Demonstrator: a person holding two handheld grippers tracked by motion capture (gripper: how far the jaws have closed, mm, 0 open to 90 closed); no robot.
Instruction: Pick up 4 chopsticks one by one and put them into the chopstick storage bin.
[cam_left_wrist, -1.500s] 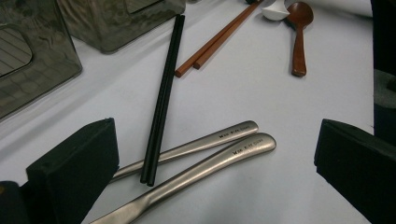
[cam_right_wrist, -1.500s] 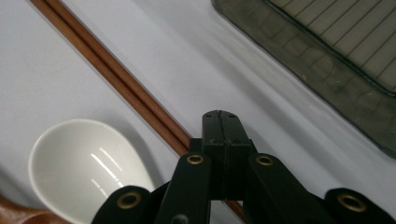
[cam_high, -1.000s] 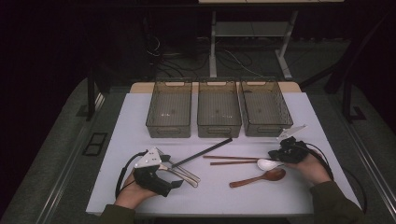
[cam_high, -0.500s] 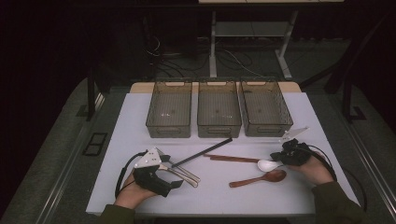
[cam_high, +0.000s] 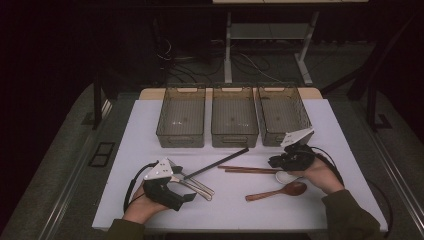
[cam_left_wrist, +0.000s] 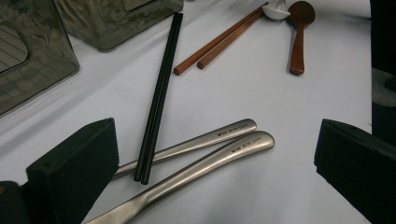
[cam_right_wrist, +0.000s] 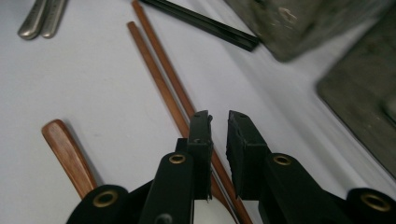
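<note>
Jaws of the right gripper stand nearly closed, a thin slit between their black pads, with nothing caught in it; they hang just over the near ends of the pair of reddish-brown wooden chopsticks, which lie side by side on the white table. Beside them, toward the person, rests a small white ceramic spoon, and next to that a brown wooden spoon. The left gripper holds its jaws wide apart around two brushed-metal utensil handles, touching neither as far as the left gripper view tells. A pair of slim black chopsticks lies with its near tips across the upper of the two handles and runs off toward three smoked-plastic bins lined along the far edge, all apparently empty.

The work in hand looks like sorting cutlery into those bins, and it stands at the start: every piece is on the table. The right gripper seems to be lining up on the wooden chopsticks. A grasp would call for opening those jaws, lowering them astride both sticks together, and closing squarely so neither stick rolls free.
</note>
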